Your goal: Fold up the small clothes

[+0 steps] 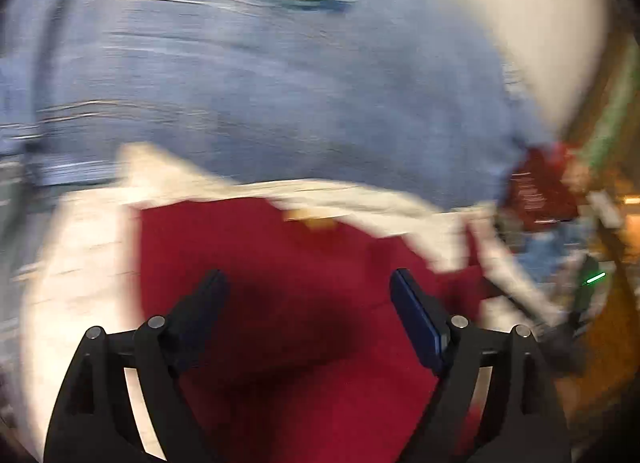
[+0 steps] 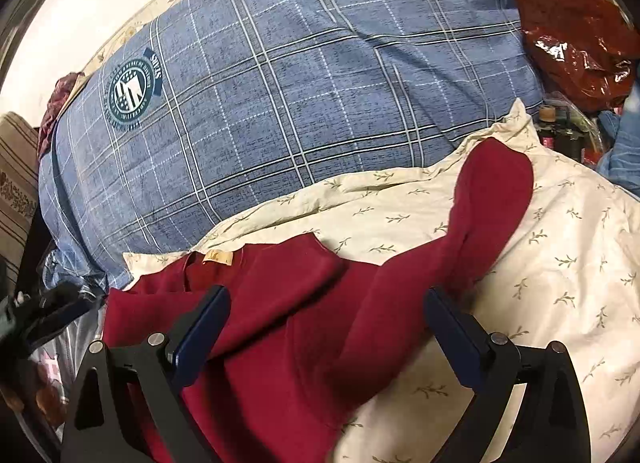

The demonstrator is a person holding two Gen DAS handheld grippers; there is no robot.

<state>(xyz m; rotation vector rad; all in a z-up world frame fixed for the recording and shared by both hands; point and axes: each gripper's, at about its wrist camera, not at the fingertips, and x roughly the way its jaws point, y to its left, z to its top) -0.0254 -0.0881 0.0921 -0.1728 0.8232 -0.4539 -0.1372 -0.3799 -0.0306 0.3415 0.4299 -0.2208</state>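
Both tongs spread, empty: left gripper [image 1: 304,283], right gripper [image 2: 326,297] over red garment [image 2: 280,323] at 6 o'clock on cream sheet [image 2: 560,243]. One sleeve out toward 1 o'clock, folding seemingly incomplete. Blue plaid pillow [image 2: 300,83] at 12 o'clock.

A: Dark red garment [image 2: 280,303]: matt, soft knit cloth. Cream leaf-print sheet [image 2: 560,263]: smooth woven cotton.
B: Blue plaid pillow [image 2: 300,83]: matt cloth. Crumpled red bag [image 2: 572,51]: glossy plastic.
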